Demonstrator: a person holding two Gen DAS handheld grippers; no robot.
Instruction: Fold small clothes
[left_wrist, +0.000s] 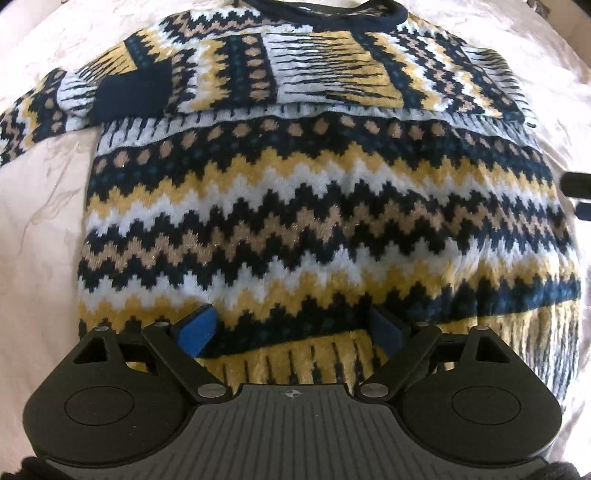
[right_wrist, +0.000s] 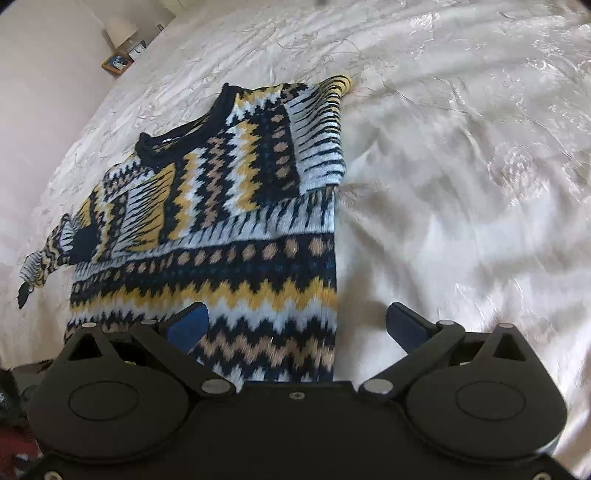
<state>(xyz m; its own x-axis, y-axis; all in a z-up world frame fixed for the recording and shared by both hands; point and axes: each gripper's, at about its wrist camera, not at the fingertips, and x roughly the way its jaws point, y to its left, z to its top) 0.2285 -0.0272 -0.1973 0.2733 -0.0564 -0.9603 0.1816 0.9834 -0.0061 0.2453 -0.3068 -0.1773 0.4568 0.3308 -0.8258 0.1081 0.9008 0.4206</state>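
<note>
A knitted sweater (left_wrist: 317, 206) with navy, yellow, white and tan zigzag bands lies flat on a cream bedspread (left_wrist: 40, 206), neckline (left_wrist: 332, 11) at the far end. A sleeve lies folded across its chest, and a sleeve end (right_wrist: 37, 266) sticks out to the left. My left gripper (left_wrist: 291, 328) hovers open over the hem, blue pads wide apart, nothing pinched. My right gripper (right_wrist: 297, 325) is open at the sweater's (right_wrist: 236, 266) right edge, one finger over the knit and the other over bare bedspread. Its fingertips (left_wrist: 576, 184) show at the left view's right edge.
The bedspread (right_wrist: 461, 184) stretches wrinkled to the right of the sweater. A bedside table with a lamp (right_wrist: 120, 27) and a small framed picture (right_wrist: 116, 62) stands at the far left corner. Dark clutter (right_wrist: 11, 424) lies off the bed's near left side.
</note>
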